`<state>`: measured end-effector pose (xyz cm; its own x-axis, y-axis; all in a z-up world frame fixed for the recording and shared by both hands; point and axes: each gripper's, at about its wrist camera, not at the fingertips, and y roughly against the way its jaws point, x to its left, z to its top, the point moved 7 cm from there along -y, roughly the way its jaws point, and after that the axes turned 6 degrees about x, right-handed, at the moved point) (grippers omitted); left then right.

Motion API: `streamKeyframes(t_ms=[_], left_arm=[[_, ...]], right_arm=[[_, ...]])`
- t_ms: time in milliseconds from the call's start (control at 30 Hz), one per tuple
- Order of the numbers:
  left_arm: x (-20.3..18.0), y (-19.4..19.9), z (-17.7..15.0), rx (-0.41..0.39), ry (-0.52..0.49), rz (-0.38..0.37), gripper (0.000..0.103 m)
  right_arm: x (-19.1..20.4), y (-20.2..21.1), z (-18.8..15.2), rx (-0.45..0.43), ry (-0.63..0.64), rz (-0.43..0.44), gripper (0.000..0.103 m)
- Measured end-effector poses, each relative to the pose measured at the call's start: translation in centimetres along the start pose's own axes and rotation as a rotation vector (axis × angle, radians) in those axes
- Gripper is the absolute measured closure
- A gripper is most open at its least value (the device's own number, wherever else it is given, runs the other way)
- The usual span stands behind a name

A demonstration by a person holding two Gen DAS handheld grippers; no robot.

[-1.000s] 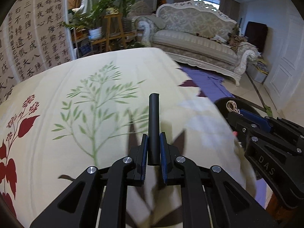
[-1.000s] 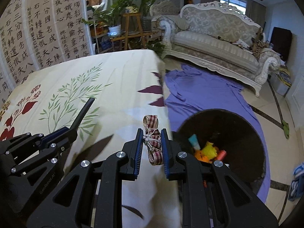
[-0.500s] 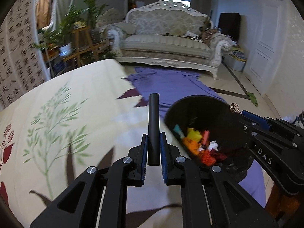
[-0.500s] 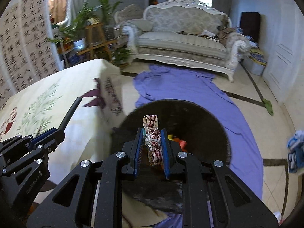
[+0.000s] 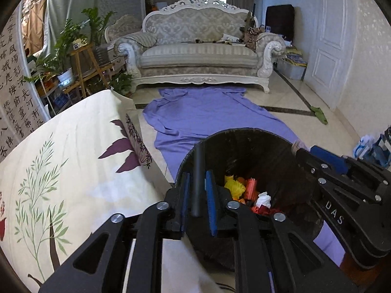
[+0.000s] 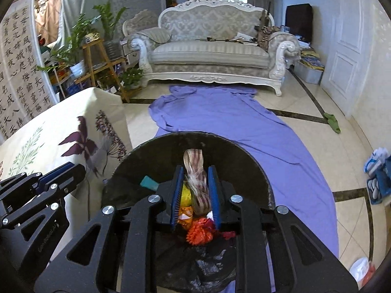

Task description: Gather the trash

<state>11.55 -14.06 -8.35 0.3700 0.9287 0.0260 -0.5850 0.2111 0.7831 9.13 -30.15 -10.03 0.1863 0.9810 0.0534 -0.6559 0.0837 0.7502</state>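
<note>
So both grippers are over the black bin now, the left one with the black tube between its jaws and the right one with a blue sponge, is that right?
Not quite. The right gripper has a checked ribbon bundle between its jaws, not a blue sponge, as the right wrist view shows. The rest stands: both are over the black bin, the left gripper with the black tube. Both jaws have just been opening.

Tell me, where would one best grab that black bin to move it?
Take the black bin by its rim, coming from above and pinching the wall inside and out: it is too wide to span, yet its wall looks thin and its mouth is open upward.
</note>
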Motion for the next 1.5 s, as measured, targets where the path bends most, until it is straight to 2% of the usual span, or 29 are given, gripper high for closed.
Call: streamKeyframes(t_ms=[67, 267, 367, 467, 533, 933, 1500], left_arm=[[0.0, -0.2, -0.1, 0.005, 0.008, 0.002, 0.054], [0.1, -0.1, -0.4, 0.003, 0.02, 0.013, 0.038], [0.2, 0.4, -0.5, -0.007, 0.029, 0.017, 0.033], [0.1, 1.0, -0.5, -0.018, 0.027, 0.025, 0.03], [0.3, 1.4, -0.7, -0.026, 0.028, 0.031, 0.029], [2.3, 4.6, -2.4, -0.063, 0.078, 0.05, 0.026], [4.0, 8.8, -4.1, -0.126, 0.111, 0.066, 0.025]], right_arm=[[-0.6, -0.2, 0.1, -0.001, -0.015, -0.008, 0.069], [-1.5, -0.1, -0.1, -0.002, -0.033, -0.023, 0.062], [-1.8, 0.2, -0.3, -0.01, -0.034, -0.032, 0.057], [-1.7, 0.6, -0.4, -0.013, -0.033, -0.032, 0.054], [-1.7, 1.1, -0.6, -0.02, -0.032, -0.035, 0.049], [-0.4, 4.4, -1.7, -0.05, -0.009, -0.027, 0.043], [1.9, 9.0, -3.7, -0.091, 0.028, -0.027, 0.041]])
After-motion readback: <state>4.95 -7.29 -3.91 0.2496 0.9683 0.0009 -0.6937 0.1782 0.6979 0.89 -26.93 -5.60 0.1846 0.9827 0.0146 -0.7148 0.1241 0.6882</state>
